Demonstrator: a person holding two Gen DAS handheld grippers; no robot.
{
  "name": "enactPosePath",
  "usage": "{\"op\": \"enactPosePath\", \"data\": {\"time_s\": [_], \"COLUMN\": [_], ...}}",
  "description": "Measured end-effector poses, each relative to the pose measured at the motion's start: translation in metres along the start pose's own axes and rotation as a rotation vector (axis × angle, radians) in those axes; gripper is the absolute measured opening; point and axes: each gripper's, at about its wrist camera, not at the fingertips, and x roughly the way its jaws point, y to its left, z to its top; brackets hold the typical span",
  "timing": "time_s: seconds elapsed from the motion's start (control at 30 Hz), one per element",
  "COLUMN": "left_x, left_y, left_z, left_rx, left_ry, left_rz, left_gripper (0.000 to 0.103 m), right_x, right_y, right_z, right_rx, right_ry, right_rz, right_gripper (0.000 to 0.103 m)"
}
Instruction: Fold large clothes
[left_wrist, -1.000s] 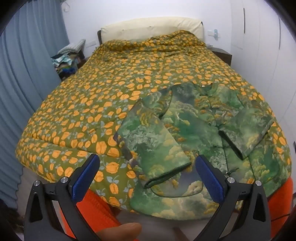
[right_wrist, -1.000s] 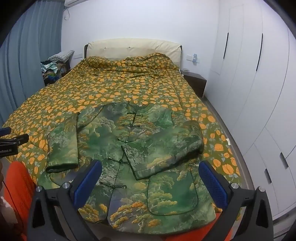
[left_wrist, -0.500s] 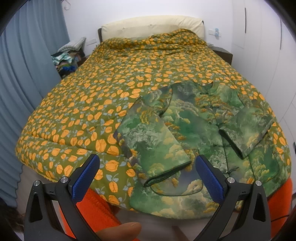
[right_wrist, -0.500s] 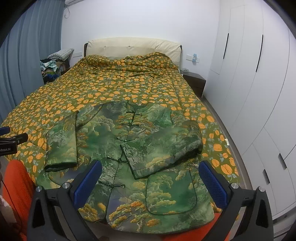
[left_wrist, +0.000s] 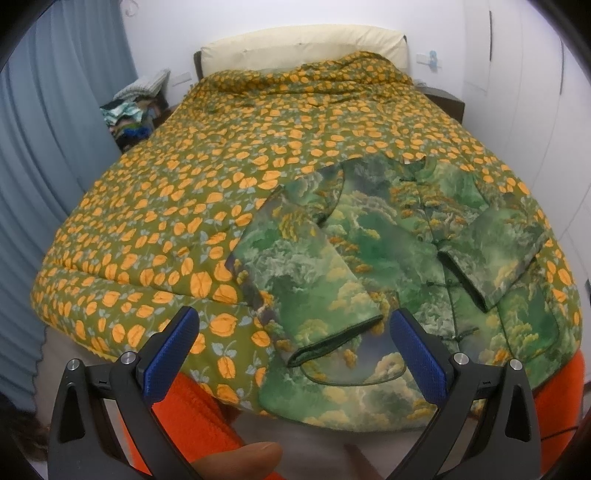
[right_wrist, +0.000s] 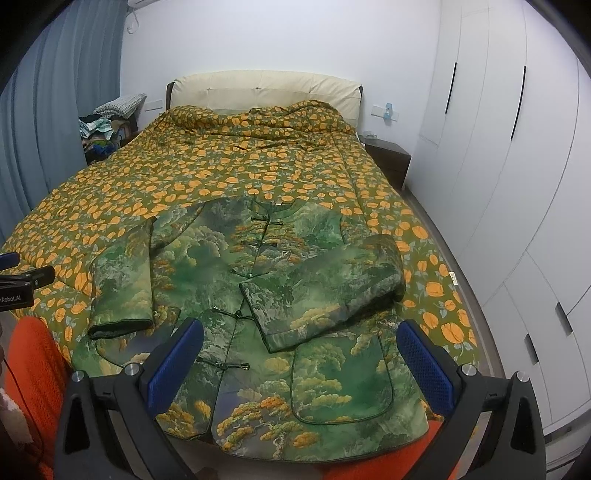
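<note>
Already one sleeve lies folded across the jacket; the other sleeve, ahead between the left gripper's wide-apart jaws, does not. The right gripper gapes empty too.

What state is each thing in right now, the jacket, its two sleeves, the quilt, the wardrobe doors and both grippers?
green jacket: flat on the bed, front up, buttoned.
right sleeve: folded across the chest.
left sleeve: lying alongside the body, not folded in.
orange-flowered quilt: spread over the bed, rumpled by the headboard.
wardrobe doors: closed.
left gripper: open, empty.
right gripper: open, empty.
</note>
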Motion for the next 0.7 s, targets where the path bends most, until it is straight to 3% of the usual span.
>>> {"op": "enactPosePath", "data": {"time_s": [0.7], "left_x": [0.018], "left_y": [-0.010], "left_z": [0.009], "left_rx": [0.052], "left_ry": [0.087], "left_rz": [-0.036], "left_gripper": [0.103], "right_x": [0.010], "right_y": [-0.007], "right_z": [-0.002], "right_rx": [0.006], "right_ry": [0.077], "right_rz": [-0.099], "right_gripper": [0.103]}}
